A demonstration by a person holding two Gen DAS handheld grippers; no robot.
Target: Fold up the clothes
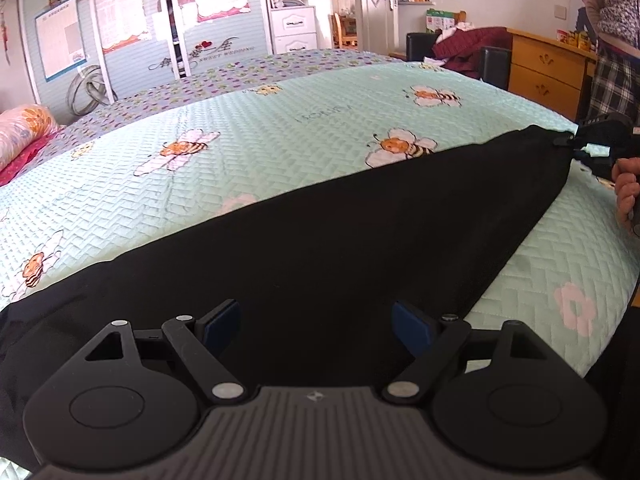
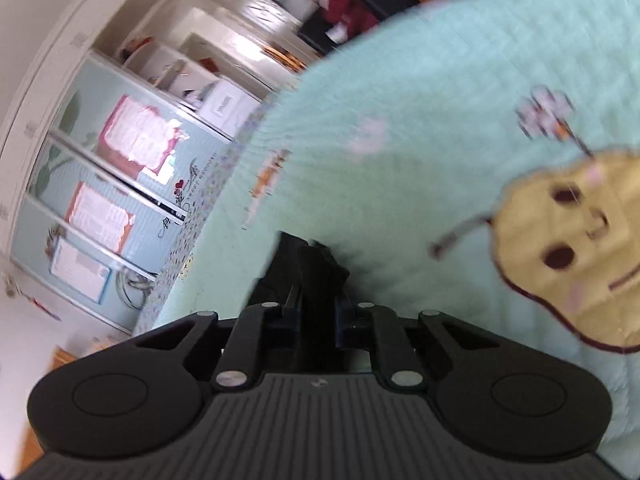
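Observation:
A long black garment [image 1: 320,232] lies stretched across the mint quilt [image 1: 280,128] with bee prints, narrowing toward the right. My left gripper [image 1: 318,322] hovers over its wide near end, jaws wide apart, blue pads [image 1: 412,326] clear of the cloth. At the far right end my right gripper [image 1: 576,142] pinches the garment's narrow tip, a hand behind it. In the blurred, tilted right wrist view my right gripper [image 2: 316,304] is shut on a bunch of black cloth [image 2: 308,264] that sticks out past its fingers.
A person in a plaid skirt [image 1: 612,80] stands at the bed's right side by a wooden dresser [image 1: 548,68]. A pink pillow [image 1: 24,128] lies at the left. Wardrobe doors [image 1: 132,32] line the far wall. A large yellow bee face [image 2: 580,248] is printed on the quilt.

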